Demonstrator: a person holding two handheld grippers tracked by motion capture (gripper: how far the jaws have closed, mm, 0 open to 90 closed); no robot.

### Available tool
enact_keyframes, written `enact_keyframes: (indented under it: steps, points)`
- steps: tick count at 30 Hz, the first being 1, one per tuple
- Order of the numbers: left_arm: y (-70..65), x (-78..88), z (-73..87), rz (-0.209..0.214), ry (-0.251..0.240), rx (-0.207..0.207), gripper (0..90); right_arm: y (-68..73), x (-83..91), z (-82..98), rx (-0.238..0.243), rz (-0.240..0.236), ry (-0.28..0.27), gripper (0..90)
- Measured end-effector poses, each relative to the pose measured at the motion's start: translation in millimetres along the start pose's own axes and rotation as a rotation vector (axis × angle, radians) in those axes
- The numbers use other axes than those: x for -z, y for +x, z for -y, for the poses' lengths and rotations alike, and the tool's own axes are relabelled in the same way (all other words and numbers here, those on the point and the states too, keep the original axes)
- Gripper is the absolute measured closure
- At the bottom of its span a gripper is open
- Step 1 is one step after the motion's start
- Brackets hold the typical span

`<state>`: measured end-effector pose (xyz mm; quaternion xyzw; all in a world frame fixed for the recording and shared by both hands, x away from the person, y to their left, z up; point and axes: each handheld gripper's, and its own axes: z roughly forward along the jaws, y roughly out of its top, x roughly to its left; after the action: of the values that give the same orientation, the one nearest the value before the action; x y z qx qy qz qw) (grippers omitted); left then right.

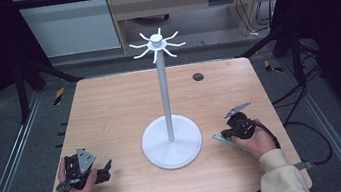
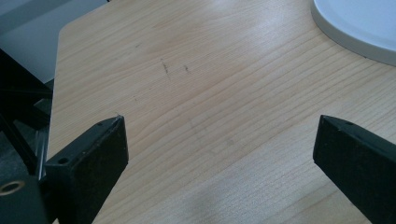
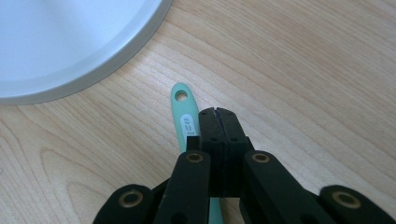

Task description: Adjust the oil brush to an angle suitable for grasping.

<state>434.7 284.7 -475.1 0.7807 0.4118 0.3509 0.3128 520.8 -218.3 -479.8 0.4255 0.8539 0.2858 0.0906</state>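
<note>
A white hook stand (image 1: 164, 97) rises from a round base (image 1: 158, 150) in the middle of the wooden table (image 1: 110, 109), with curved hooks (image 1: 156, 43) at its top. My left gripper (image 1: 105, 169) rests near the front left, its jaws wide open over bare wood (image 2: 219, 154). My right gripper (image 1: 225, 134) sits to the right of the base, jaws shut tip to tip (image 3: 217, 112). A teal utensil handle (image 3: 183, 112) with a hanging hole lies on the table beside and under the left jaw, pointing at the base rim (image 3: 116, 60). Its far end is hidden.
The stand's base edge (image 2: 364, 28) shows at the upper right of the left gripper view. A dark round grommet (image 1: 198, 76) sits in the table's far right part. Metal rails run along both sides of the table, and cabinets stand behind it.
</note>
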Motion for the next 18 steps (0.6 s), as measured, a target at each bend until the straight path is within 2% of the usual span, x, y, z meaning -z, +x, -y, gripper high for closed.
enact_keyframes:
  steps: [3,4,8,14,18]
  points:
    - [1.9,0.2,0.9,-0.003,0.002,0.007,2.9,3.8,8.0,-1.2,0.029,0.029,-0.022,90.0]
    - [2.5,0.0,1.4,-0.004,0.0,0.01,2.9,5.0,11.9,-1.5,0.056,0.044,-0.029,90.0]
    - [4.9,-0.9,2.9,-0.009,0.005,0.016,2.9,7.1,31.1,4.2,0.09,0.066,-0.028,90.0]
    - [3.8,0.1,1.9,-0.016,0.002,0.012,2.9,2.0,59.2,15.4,0.131,0.087,0.041,89.5]
    - [4.5,0.0,2.0,-0.021,0.001,0.013,2.9,2.4,66.3,17.9,0.181,0.084,0.117,86.2]
